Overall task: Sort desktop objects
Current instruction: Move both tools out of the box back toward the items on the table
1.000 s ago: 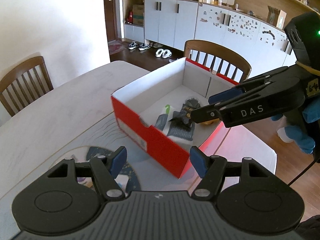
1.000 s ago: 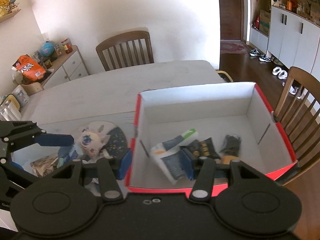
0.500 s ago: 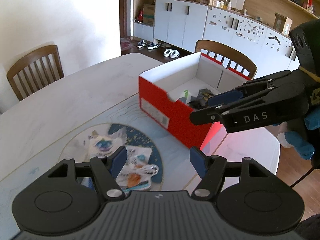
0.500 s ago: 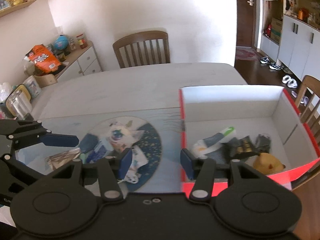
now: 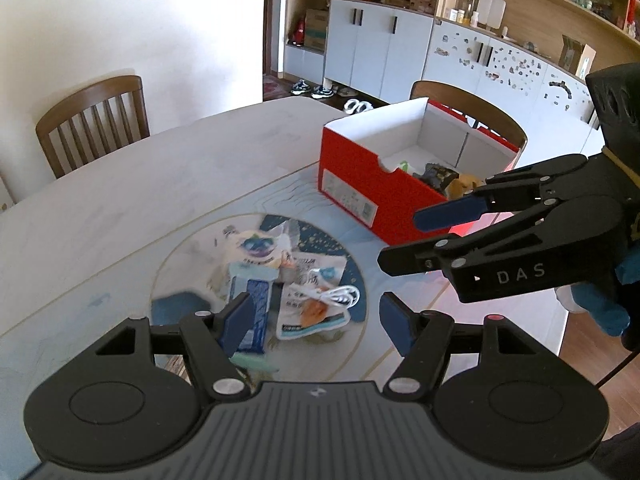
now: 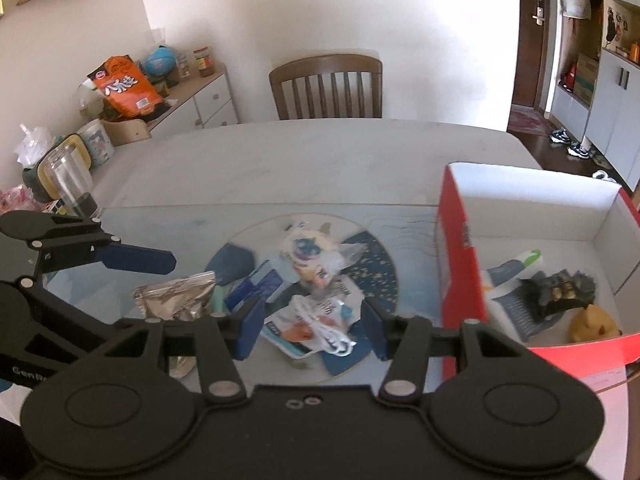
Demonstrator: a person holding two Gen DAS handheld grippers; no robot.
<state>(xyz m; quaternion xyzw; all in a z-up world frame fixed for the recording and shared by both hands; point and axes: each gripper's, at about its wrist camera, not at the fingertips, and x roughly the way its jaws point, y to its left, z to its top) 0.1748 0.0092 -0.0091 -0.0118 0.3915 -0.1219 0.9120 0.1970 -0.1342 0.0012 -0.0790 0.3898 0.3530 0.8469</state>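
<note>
A red shoebox (image 5: 360,184) (image 6: 460,264) stands on the table and holds several items: a dark packet (image 6: 560,292), a yellow toy (image 6: 592,320) and a blue-grey pouch. A pile of loose things lies on the round mat (image 5: 260,276): a cat-face packet (image 6: 312,252), a white cable (image 6: 328,328), a blue box (image 5: 256,312) and a silver foil bag (image 6: 176,296). My left gripper (image 5: 316,324) is open and empty above the pile. My right gripper (image 6: 312,324) is open and empty over the white cable.
Wooden chairs stand at the far side (image 6: 326,88) and behind the box (image 5: 468,108). A glass jar (image 6: 74,184) stands at the table's left edge. A sideboard with snack bags (image 6: 124,88) is on the left, white cabinets (image 5: 376,48) behind.
Both grippers pulled back from the shoebox and swung left over the pile on the mat. The right gripper left the box empty, and the yellow toy now lies in it.
</note>
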